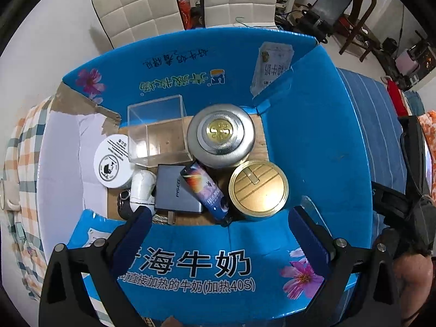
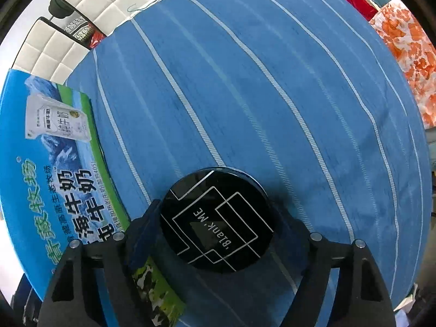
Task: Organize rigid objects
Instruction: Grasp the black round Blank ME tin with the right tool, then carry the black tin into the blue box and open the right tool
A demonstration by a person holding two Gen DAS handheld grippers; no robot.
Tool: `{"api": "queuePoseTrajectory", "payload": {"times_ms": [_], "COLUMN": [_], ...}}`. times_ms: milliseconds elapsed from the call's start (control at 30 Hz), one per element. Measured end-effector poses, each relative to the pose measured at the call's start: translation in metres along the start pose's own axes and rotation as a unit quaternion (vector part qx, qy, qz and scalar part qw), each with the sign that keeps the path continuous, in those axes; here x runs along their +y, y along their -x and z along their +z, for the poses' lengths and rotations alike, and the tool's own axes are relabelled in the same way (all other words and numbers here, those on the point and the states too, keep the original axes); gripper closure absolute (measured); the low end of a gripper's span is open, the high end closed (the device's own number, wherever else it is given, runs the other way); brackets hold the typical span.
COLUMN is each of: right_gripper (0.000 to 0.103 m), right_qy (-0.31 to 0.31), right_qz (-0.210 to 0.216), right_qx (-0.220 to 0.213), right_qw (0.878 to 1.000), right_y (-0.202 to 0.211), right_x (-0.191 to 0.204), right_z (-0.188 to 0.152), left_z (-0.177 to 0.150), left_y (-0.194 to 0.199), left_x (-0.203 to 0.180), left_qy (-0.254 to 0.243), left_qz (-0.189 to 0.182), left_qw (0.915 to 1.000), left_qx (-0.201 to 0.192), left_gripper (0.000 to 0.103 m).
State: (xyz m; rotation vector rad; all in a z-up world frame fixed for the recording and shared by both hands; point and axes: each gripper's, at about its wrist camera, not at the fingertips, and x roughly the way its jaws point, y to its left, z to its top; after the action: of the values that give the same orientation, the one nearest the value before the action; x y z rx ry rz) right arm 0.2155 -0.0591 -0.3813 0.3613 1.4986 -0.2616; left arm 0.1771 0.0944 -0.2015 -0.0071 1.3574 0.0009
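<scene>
Blue striped bedcover (image 2: 272, 87) spread ahead of and beneath the right gripper (image 2: 218, 226), clamped on a black round compact (image 2: 216, 222) printed "Blank.ME", pads pressing its left and right edges. Just left of those fingers, the printed outer wall of a blue milk carton box (image 2: 54, 177). Far ahead on the left, white quilted headboard panels (image 2: 90, 2); far right, an orange-and-white patterned cloth (image 2: 408, 54).

Left gripper (image 1: 220, 234) spread wide and empty, poised over the box's near flap (image 1: 190, 267). Straight ahead, down inside: silver round tin (image 1: 220, 136), gold-lidded tin (image 1: 258, 189), clear plastic box (image 1: 158, 133), white round jar (image 1: 113, 160), grey power bank (image 1: 174, 188), and a purple tube (image 1: 207, 188) lying across it. Checked cloth (image 1: 24, 147) left of the box; chairs and clutter in the far right corner.
</scene>
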Motion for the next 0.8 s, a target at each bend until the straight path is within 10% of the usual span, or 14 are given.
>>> {"api": "queuePoseTrajectory", "payload": {"times_ms": [367, 800], "right_gripper": [0.024, 0.024], "right_qy": [0.04, 0.133], "right_qz": [-0.029, 0.074], "right_qx": [-0.009, -0.131], "right_qw": [0.999, 0.98], "right_y": [0.019, 0.175], "right_x": [-0.004, 0.07], "right_z": [-0.037, -0.066], "left_z": [-0.025, -0.024], "left_y": [-0.001, 0.109], "left_x": [-0.004, 0.072], "left_qy": [0.003, 0.106], "left_qz": [-0.014, -0.016], "left_qw": [0.9998, 0.9881], "left_qx": [0.01, -0.11], "left_gripper": [0.0, 0.0]}}
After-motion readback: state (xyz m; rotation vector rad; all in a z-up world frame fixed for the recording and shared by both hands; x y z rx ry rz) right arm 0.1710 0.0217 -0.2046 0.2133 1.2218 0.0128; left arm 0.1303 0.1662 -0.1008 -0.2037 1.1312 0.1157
